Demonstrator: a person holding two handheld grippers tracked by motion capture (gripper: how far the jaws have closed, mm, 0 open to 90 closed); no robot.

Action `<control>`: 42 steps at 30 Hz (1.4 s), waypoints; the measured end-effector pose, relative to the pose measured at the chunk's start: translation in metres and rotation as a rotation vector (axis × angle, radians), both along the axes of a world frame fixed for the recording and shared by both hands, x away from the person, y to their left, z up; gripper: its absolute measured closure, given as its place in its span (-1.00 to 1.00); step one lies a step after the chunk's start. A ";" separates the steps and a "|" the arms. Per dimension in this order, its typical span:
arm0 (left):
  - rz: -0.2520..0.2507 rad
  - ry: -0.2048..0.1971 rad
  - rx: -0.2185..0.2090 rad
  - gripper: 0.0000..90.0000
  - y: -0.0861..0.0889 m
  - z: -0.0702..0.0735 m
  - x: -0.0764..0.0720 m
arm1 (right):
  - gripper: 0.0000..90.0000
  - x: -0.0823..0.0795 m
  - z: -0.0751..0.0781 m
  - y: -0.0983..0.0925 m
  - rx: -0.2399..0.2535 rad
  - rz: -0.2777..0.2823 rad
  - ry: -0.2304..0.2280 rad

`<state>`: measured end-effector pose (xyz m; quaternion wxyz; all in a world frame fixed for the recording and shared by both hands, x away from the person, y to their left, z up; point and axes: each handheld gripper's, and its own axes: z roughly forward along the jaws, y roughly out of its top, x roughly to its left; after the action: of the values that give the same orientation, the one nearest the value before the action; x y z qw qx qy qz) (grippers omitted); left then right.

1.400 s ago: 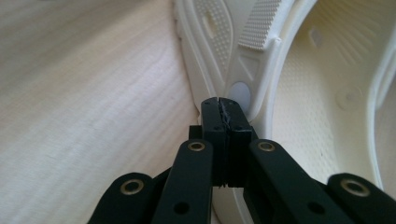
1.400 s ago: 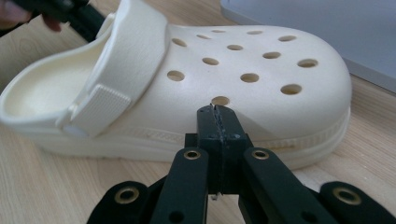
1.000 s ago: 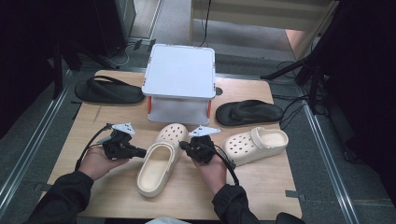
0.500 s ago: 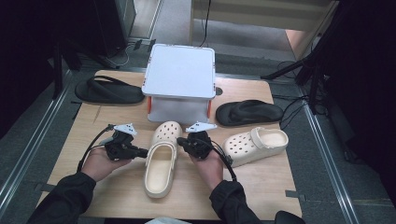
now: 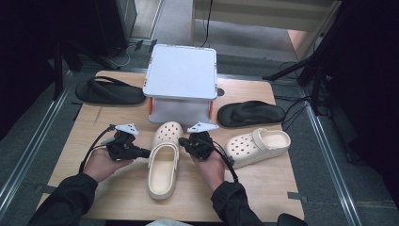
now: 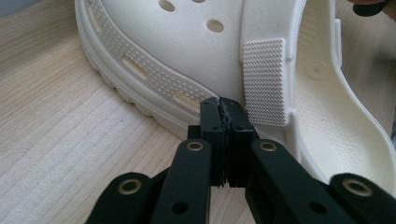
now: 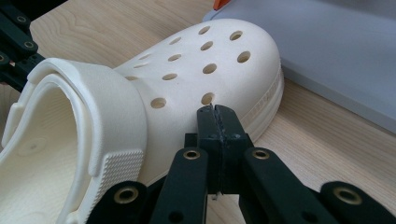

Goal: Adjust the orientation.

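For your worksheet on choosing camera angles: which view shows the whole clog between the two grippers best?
The high view: the clog lies whole, toe toward the box. The left gripper view gives only its side and strap by the shut left gripper. The right gripper view shows its holed toe behind the shut right gripper.

clog (image 5: 163, 162) before box (image 5: 181, 80), between hand-held grippers

Probably lab: railed table (image 5: 263, 188), cables (image 5: 296, 110)

No writing, label, brand, number or sign is showing legibly anywhere; nothing readable is appearing on any surface in these views.
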<state>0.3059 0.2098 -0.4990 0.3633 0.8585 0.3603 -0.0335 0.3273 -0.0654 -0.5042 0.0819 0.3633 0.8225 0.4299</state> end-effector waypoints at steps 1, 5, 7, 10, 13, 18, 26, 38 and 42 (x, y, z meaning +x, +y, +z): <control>0.003 0.002 -0.007 0.95 0.001 0.000 0.000 | 1.00 0.000 0.000 0.000 -0.001 0.004 0.001; 0.027 -0.001 -0.031 0.82 0.008 0.006 0.001 | 0.95 0.000 0.001 -0.003 -0.015 0.017 -0.004; 0.031 -0.002 -0.037 0.64 0.010 0.007 0.001 | 0.84 0.001 0.004 -0.006 -0.007 0.026 -0.008; 0.040 -0.047 -0.004 0.26 0.011 0.011 0.000 | 0.62 0.001 0.008 -0.011 -0.019 0.042 -0.001; 0.066 -0.057 0.005 -0.03 0.012 0.013 0.000 | 0.41 0.000 0.012 -0.016 -0.036 0.051 -0.010; 0.087 -0.057 0.023 -0.18 0.016 0.015 0.002 | 0.31 -0.004 0.020 -0.029 -0.003 0.081 0.010; 0.127 -0.043 0.008 -0.19 0.024 0.015 0.006 | 0.28 -0.015 0.030 -0.051 0.009 0.096 0.003; 0.132 -0.047 0.012 -0.18 0.024 0.017 0.008 | 0.35 -0.024 0.041 -0.085 0.008 0.094 -0.006; 0.129 -0.048 0.028 -0.17 0.024 0.015 0.009 | 0.32 -0.026 0.043 -0.095 0.002 0.088 -0.016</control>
<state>0.3147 0.2341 -0.4840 0.3612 0.8391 0.4064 0.0155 0.3017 -0.1605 -0.4612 0.0692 0.3234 0.8365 0.4368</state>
